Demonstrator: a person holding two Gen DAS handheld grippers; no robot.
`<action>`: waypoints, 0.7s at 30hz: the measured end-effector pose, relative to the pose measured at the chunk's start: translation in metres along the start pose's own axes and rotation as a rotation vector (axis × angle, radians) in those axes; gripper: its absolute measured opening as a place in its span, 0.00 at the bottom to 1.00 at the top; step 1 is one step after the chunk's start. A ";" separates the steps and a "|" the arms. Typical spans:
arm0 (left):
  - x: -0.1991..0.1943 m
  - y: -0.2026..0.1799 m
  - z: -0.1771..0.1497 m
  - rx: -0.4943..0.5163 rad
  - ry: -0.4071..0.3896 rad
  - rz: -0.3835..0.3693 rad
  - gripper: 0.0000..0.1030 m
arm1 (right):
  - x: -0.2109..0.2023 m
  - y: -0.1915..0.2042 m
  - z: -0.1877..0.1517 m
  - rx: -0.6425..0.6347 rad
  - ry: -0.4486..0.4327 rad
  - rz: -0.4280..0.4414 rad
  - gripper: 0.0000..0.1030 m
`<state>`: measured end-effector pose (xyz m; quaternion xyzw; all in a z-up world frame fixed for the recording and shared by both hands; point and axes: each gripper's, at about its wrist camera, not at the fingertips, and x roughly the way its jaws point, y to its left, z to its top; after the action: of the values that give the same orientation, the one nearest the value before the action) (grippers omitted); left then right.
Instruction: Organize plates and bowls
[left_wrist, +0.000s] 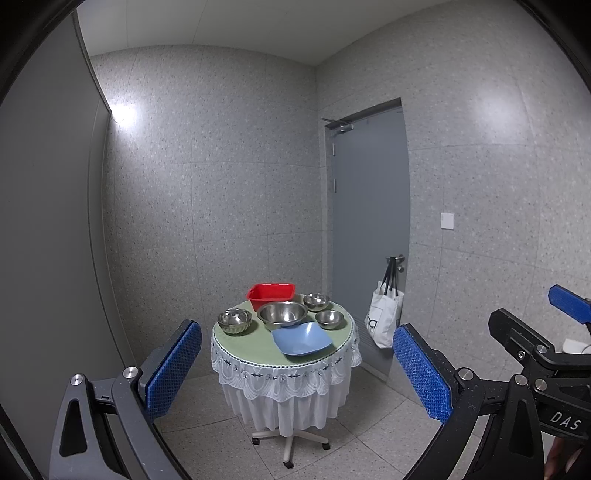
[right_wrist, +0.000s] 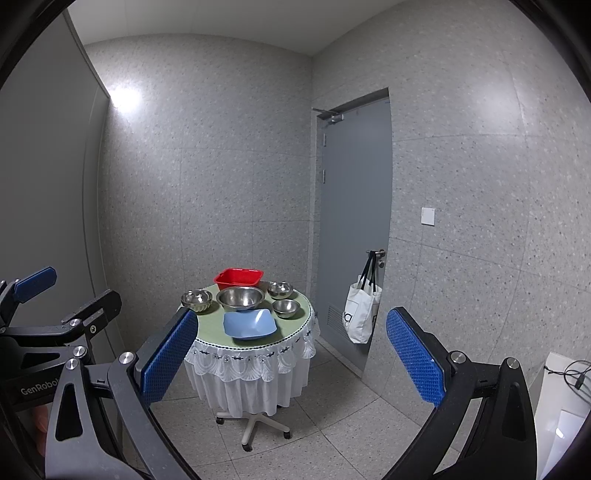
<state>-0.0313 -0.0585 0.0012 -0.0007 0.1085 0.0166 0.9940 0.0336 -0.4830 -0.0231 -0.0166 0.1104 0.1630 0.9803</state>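
A: Start at the fingers. How do they stand?

B: The left gripper (left_wrist: 297, 373) has its 2 blue pads spread wide, nothing between them. The right gripper (right_wrist: 291, 363) is the same, 2 pads wide apart and empty. Both hang well short of the round table (left_wrist: 236, 341).

A: Count the dishes.

B: 4 steel bowls: 1 large steel bowl (left_wrist: 282, 313) in the middle, 1 fluted bowl (left_wrist: 234, 320) at the left, 2 small bowls at the right, the far small bowl (left_wrist: 316, 301) and the near small bowl (left_wrist: 329, 318). Then 1 blue square plate (left_wrist: 302, 338) at the near edge, touching the large bowl, and 1 red tub (left_wrist: 271, 293) at the far side.

A: Anything hidden?

B: The large bowl covers the tub's near wall. The white skirt hides the table's post, so only its wheeled base (right_wrist: 253, 424) shows. 1 white tote bag (left_wrist: 384, 319) hangs on the door handle; its lettering is hard to read. The right pad hides the table's left edge in the right wrist view.
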 end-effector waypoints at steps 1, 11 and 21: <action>0.001 0.000 -0.001 0.000 0.002 -0.001 1.00 | 0.000 0.001 -0.001 -0.001 0.000 -0.001 1.00; 0.000 -0.006 0.000 0.007 0.006 -0.002 1.00 | -0.004 -0.012 -0.005 0.010 0.001 0.000 1.00; 0.004 -0.012 -0.003 0.014 0.007 0.005 1.00 | 0.003 -0.023 -0.007 0.024 0.003 0.012 1.00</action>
<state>-0.0275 -0.0701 -0.0031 0.0064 0.1118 0.0183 0.9935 0.0425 -0.5048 -0.0310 -0.0047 0.1139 0.1675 0.9793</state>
